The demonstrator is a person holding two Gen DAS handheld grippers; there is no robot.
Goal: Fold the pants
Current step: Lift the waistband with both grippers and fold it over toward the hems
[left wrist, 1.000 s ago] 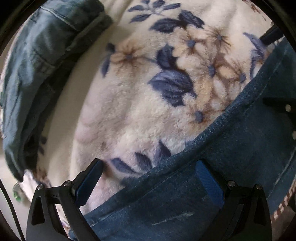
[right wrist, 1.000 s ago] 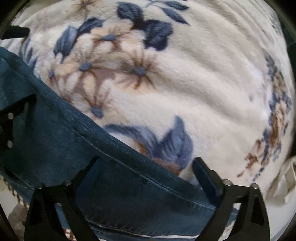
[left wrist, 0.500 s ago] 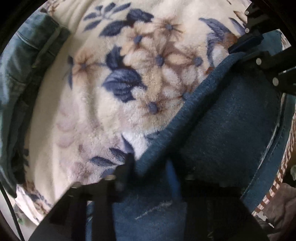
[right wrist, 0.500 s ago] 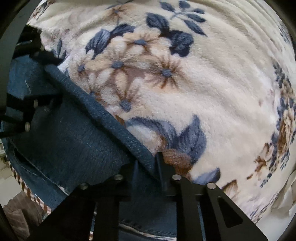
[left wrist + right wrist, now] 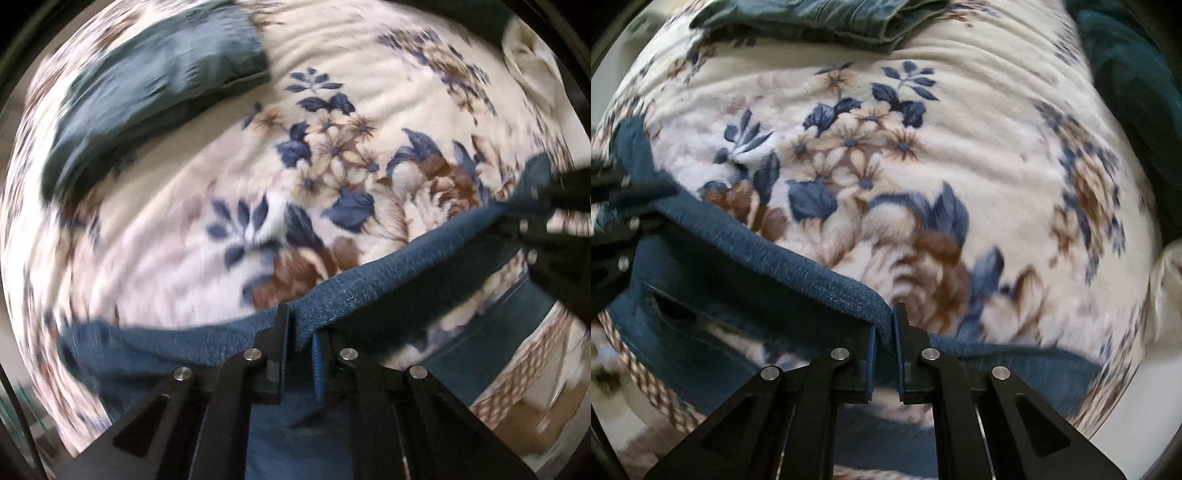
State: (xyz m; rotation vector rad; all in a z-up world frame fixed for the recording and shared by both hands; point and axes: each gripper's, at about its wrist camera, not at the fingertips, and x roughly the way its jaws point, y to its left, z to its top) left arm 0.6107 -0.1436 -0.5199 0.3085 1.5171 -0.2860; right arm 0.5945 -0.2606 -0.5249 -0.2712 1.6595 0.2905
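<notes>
The blue denim pants (image 5: 388, 280) hang stretched between both grippers above a floral fleece blanket (image 5: 207, 221). My left gripper (image 5: 297, 332) is shut on the thick denim edge. My right gripper (image 5: 884, 326) is shut on the same edge (image 5: 798, 262) further along. Each gripper shows in the other's view: the right one at the right (image 5: 554, 221), the left one at the left (image 5: 617, 206). The rest of the pants hangs below the held edge.
A second pair of greenish-grey jeans (image 5: 147, 92) lies folded at the far left of the blanket, also in the right wrist view (image 5: 820, 18). A dark teal cloth (image 5: 1130, 74) lies far right. A cream cloth (image 5: 532, 59) sits at the back right.
Both grippers went from open around the denim edge to shut on it, then lifted it off the blanket. The views now look from higher up and show more of the bed.
</notes>
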